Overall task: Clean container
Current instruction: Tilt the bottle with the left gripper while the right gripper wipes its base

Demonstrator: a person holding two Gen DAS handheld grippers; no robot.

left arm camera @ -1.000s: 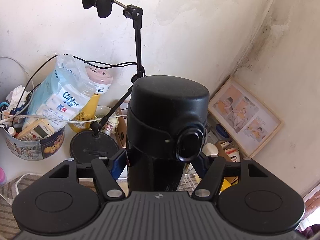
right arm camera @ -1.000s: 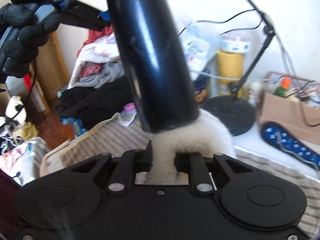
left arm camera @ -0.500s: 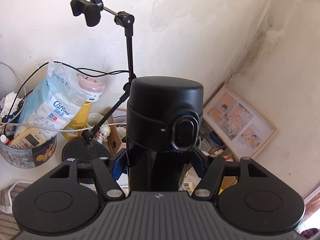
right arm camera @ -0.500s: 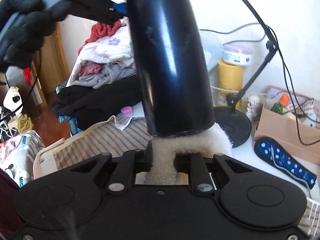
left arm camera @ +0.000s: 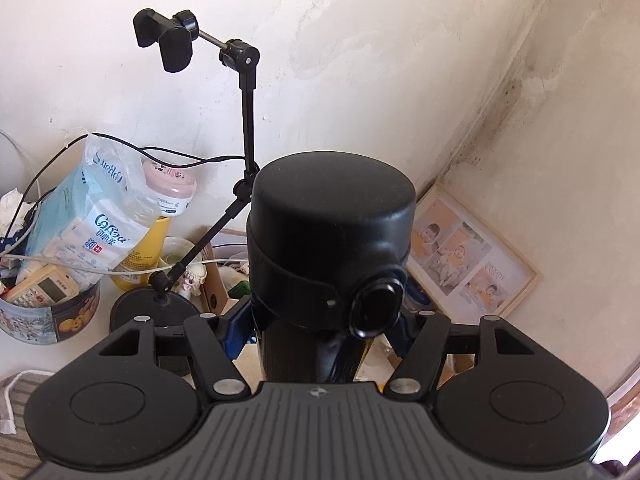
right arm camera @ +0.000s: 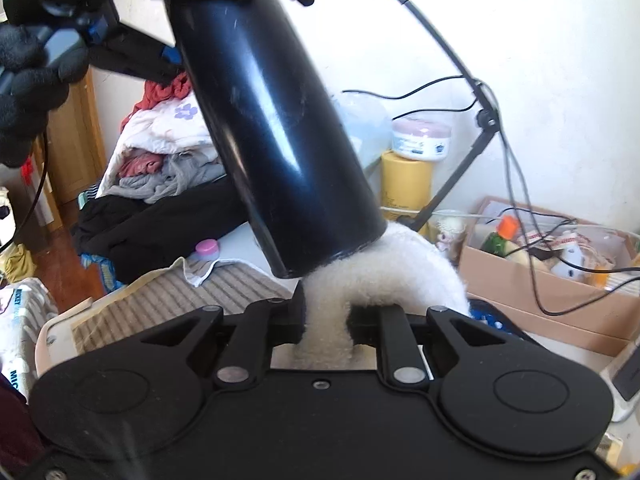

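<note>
Gripping black flask (left arm camera: 328, 256) w/ left claw (left arm camera: 320, 332), jaws just closing, pads tight on body below lid; flask held in air, tilted, base over table's striped mat (right arm camera: 168, 300). Right claw (right arm camera: 326, 320) clenched on white fleece cloth (right arm camera: 380, 280), cloth pressed vs flask base rim.

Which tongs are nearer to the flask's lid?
Left. The left tongs clamp the black flask just below its lid. The right tongs hold the white fleece cloth against the flask's bottom end, far from the lid.
</note>
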